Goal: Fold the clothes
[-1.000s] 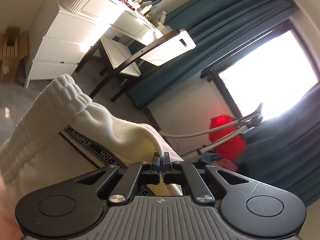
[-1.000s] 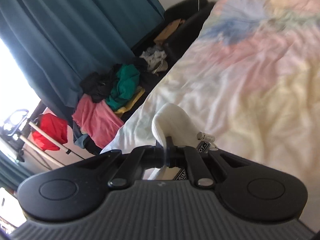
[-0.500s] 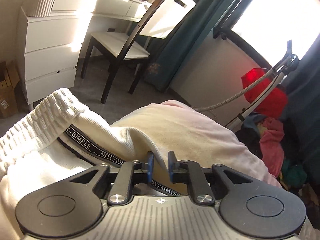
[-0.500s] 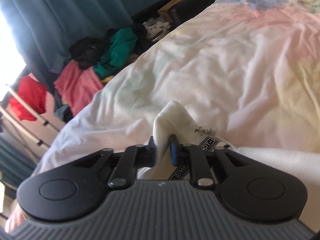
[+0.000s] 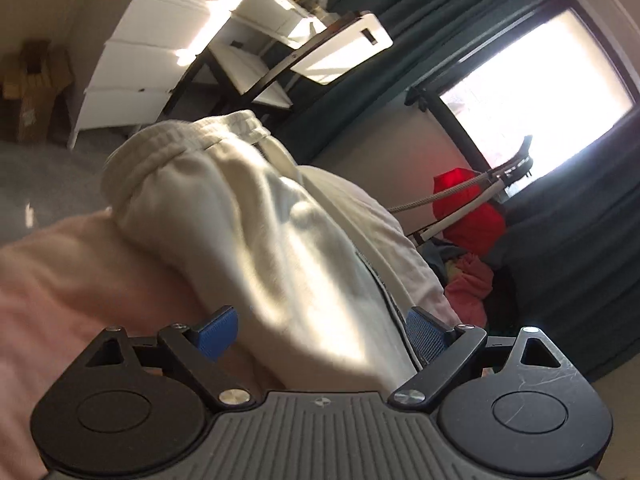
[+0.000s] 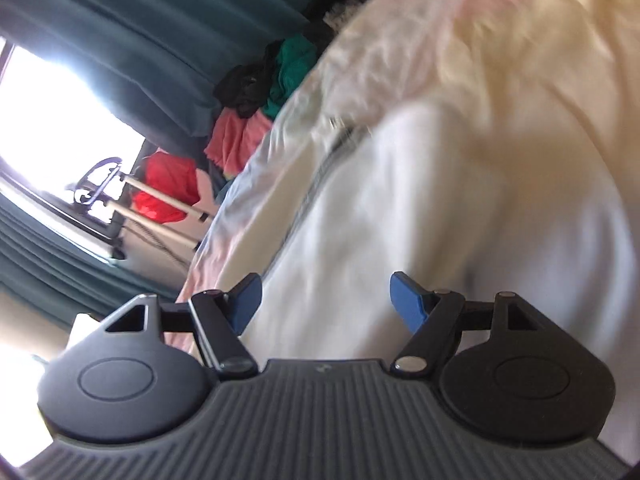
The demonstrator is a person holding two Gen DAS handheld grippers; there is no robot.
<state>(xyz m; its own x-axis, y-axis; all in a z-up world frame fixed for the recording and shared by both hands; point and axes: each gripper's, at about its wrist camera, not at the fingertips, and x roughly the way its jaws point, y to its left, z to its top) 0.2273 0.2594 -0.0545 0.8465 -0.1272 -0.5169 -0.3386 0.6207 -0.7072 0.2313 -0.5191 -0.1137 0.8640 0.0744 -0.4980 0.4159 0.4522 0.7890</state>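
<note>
A cream-white pair of sweatpants [image 5: 256, 216] with a ribbed elastic waistband and a dark printed side stripe lies on the pale pink and yellow bedspread [image 5: 60, 280]. In the left wrist view my left gripper [image 5: 322, 330] has its jaws opening wide, blue pads apart, the cloth lying loose between and ahead of them. The right wrist view is blurred: the same white garment [image 6: 440, 216] fills its middle, and my right gripper [image 6: 326, 300] has its jaws opening too, pads clear of the fabric.
A white dresser [image 5: 160, 60] and a chair [image 5: 320, 52] stand past the bed. Dark teal curtains [image 6: 140, 12] frame a bright window [image 5: 532, 80]. A heap of red, pink, green and black clothes [image 6: 248, 120] lies on the floor by the bed edge.
Both grippers have let go of the sweatpants and their jaws have spread wide. Both hands have dropped lower toward the bed, and the garment now lies on the bedspread.
</note>
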